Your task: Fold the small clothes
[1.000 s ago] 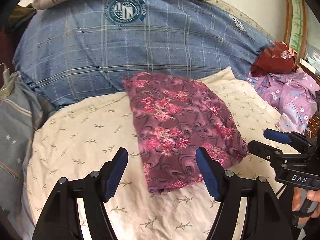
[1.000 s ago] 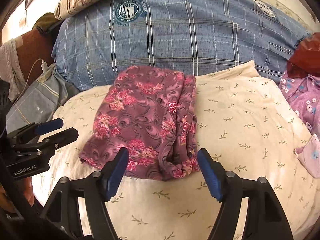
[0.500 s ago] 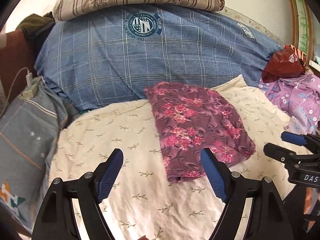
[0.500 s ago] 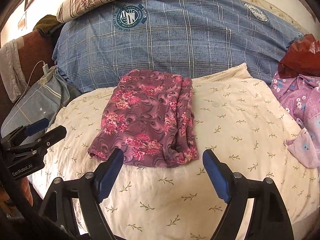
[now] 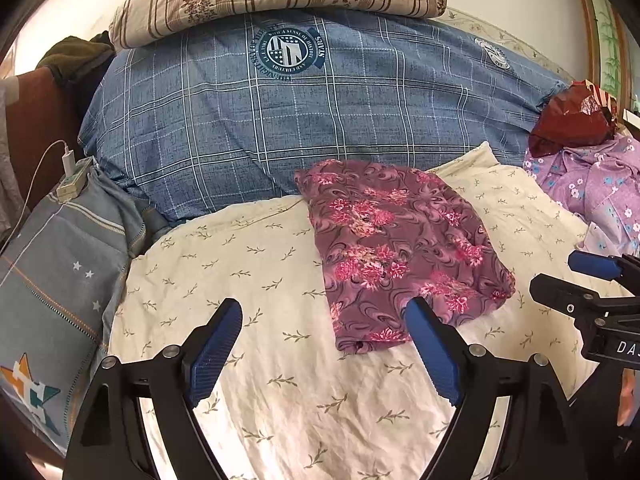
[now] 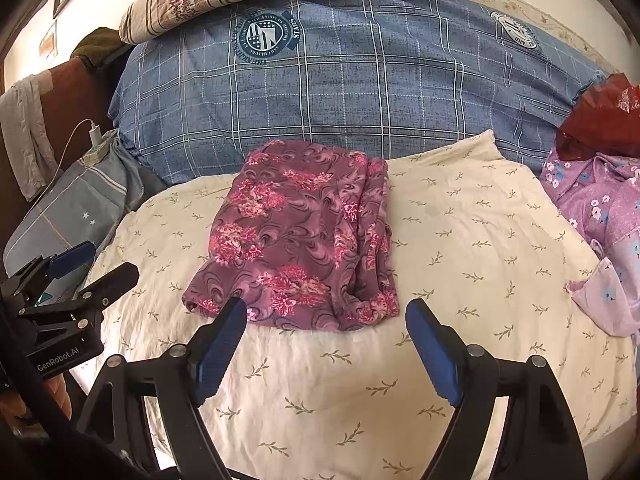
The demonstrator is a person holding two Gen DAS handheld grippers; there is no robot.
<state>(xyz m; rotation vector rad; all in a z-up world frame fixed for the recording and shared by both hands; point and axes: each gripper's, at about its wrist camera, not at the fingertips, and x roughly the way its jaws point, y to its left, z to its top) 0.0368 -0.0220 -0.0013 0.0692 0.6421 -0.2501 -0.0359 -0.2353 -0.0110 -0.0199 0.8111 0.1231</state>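
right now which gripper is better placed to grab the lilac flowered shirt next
Right, probably. The lilac flowered shirt lies at the right edge of the cream pillow, on the right gripper's side. The left gripper would have to cross over the folded maroon garment. Both grippers are empty.

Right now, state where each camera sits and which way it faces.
Left wrist: on the left tool, aimed down across the bed at the folded floral garment; its own fingers show, jaws opening with nothing between, right tool at the right edge.
Right wrist: on the right tool, facing the same garment; its open fingers and the left tool at left show.
Shared: the garment, the blue plaid quilt.
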